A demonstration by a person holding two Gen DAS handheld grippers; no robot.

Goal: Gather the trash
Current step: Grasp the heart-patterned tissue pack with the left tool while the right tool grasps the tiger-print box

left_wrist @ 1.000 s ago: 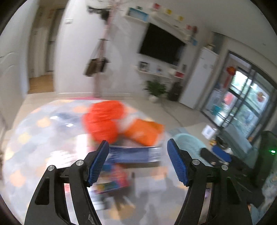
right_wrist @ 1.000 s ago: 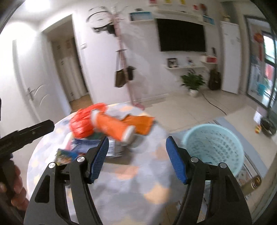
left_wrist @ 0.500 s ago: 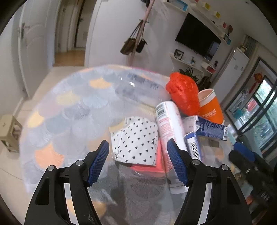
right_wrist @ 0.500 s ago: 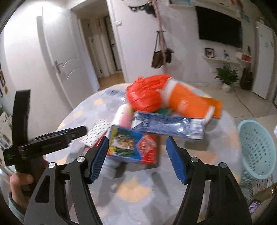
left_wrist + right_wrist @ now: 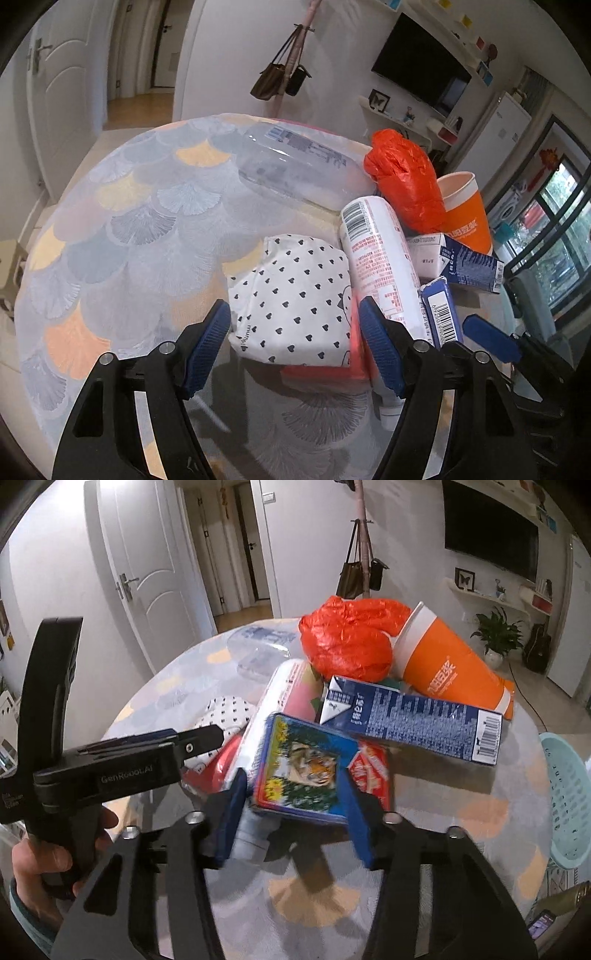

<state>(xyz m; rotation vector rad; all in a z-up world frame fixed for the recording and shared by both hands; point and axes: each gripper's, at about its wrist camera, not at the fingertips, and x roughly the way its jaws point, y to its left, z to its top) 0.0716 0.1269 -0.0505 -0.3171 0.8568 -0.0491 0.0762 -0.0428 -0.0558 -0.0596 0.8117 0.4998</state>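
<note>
A pile of trash lies on the round table [image 5: 122, 236]. In the left wrist view my left gripper [image 5: 295, 343] is open, its fingers on either side of a white pack with black hearts [image 5: 291, 295]. Beside it lie a white tube [image 5: 376, 258], an orange bag [image 5: 402, 184], an orange cup [image 5: 465, 221] and a blue carton [image 5: 469, 266]. In the right wrist view my right gripper [image 5: 293, 812] is open around the near end of a blue box with a tiger picture [image 5: 306, 764]. The blue carton [image 5: 413, 716], orange cup [image 5: 447, 668] and orange bag [image 5: 347, 638] lie behind it.
A clear plastic bottle [image 5: 295, 166] lies at the table's far side. A light blue basket [image 5: 569, 797] stands on the floor right of the table. The left gripper's body [image 5: 110, 764] crosses the left of the right wrist view. A coat stand with bags [image 5: 284, 77] stands behind the table.
Both grippers have moved in toward the pile. The left one now brackets the heart-patterned pack. The right one now brackets the tiger box.
</note>
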